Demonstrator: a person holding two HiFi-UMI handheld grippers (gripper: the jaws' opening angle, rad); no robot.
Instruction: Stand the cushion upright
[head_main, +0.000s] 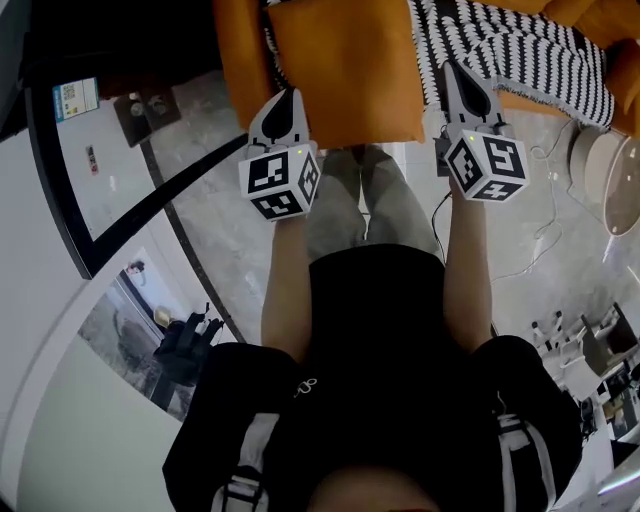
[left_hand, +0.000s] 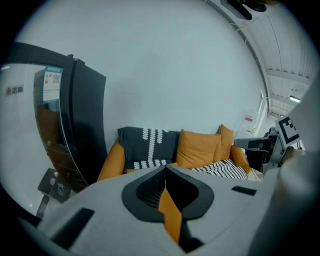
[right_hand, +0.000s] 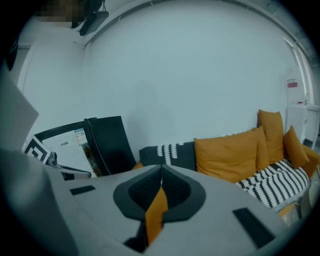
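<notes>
The plump square orange fabric cushion (head_main: 345, 70) sits at the orange sofa's (head_main: 240, 60) front edge, its smooth cloth corners pinched tight in the left gripper (head_main: 288, 100) and right gripper (head_main: 455, 72), beside a black-and-white patterned woven throw (head_main: 530, 50); the dark glossy cabinet's (left_hand: 75, 125) paper label (left_hand: 52, 82) is too small to read

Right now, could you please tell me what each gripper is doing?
Left gripper: closed on the orange cushion, pinching its fabric.
Right gripper: closed on the same cushion.
</notes>
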